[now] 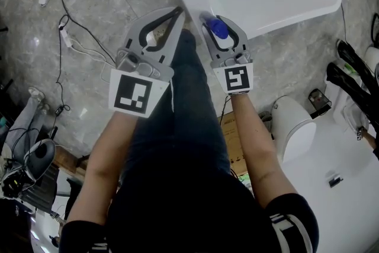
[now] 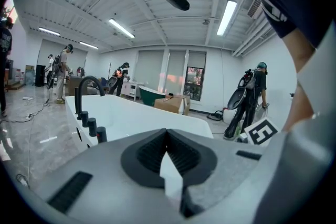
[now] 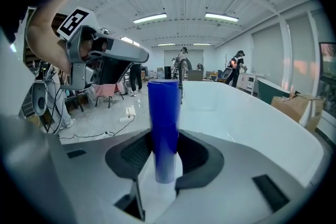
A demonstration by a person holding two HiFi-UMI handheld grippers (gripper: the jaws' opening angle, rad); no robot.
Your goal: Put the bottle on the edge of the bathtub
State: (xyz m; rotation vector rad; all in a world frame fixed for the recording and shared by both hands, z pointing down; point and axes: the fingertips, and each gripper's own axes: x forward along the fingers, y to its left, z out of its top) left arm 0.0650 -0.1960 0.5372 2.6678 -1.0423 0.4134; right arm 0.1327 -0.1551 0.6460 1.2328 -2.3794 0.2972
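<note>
A blue bottle point(image 1: 219, 28) stands upright between the jaws of my right gripper point(image 1: 220, 21), which is shut on it over the near corner of the white bathtub point(image 1: 266, 21). In the right gripper view the bottle point(image 3: 164, 123) rises between the ribbed pads, its base over the tub's white rim point(image 3: 236, 113). My left gripper point(image 1: 177, 12) hovers just left of it, beside the tub corner, shut with nothing in it. In the left gripper view its pads point(image 2: 181, 157) meet at the tip, and the tub point(image 2: 131, 113) lies ahead.
A black faucet point(image 2: 86, 97) stands on the tub's left rim. Cables point(image 1: 65, 32) trail over the marble floor to the left. A white rounded container point(image 1: 293, 127) sits to the right. People point(image 2: 249, 97) and a cardboard box point(image 2: 173, 105) are beyond the tub.
</note>
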